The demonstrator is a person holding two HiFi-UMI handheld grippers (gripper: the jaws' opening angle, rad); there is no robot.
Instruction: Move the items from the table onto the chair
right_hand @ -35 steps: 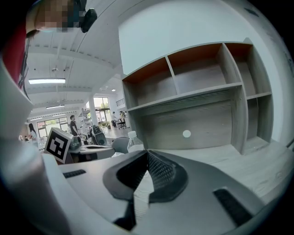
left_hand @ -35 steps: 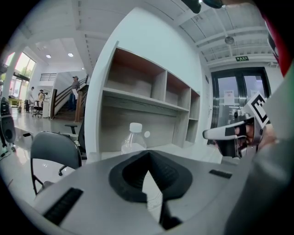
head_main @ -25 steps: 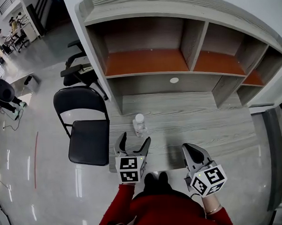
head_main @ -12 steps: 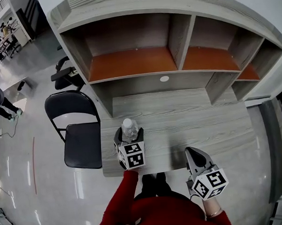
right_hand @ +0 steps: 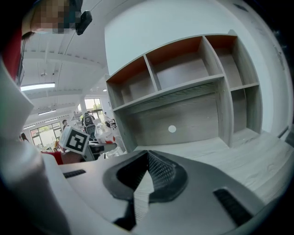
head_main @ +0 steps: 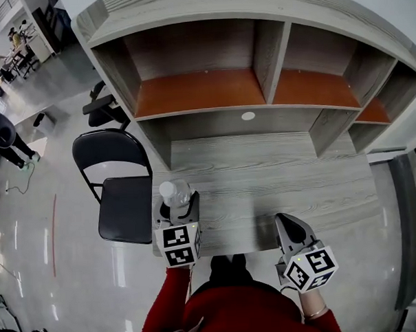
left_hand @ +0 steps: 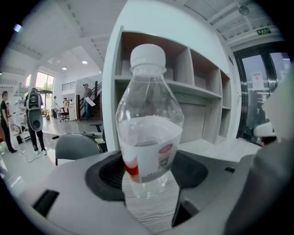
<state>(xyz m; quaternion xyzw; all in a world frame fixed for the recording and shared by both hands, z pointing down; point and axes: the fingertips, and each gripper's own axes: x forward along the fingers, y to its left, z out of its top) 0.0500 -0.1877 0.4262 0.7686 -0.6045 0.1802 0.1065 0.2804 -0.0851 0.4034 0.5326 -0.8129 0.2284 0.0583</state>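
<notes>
A clear water bottle (head_main: pixel 173 192) with a white cap and a white-and-red label stands upright between the fingers of my left gripper (head_main: pixel 175 206), near the grey wooden table's (head_main: pixel 263 173) left edge. In the left gripper view the bottle (left_hand: pixel 149 137) fills the middle and both dark pads touch its lower sides as the jaws close. A black folding chair (head_main: pixel 124 210) stands just left of the table, its seat bare. My right gripper (head_main: pixel 287 224) hovers at the table's front edge, shut and holding nothing, its tips meeting (right_hand: pixel 147 158).
A grey shelf unit with orange-backed compartments (head_main: pixel 205 90) rises at the table's back. A black office chair (head_main: pixel 99 108) stands behind the folding chair. A person (head_main: pixel 4 136) is on the glossy floor far left.
My left gripper reached the bottle, took it between its jaws, and has shifted left toward the table's edge with it. The right gripper has barely moved.
</notes>
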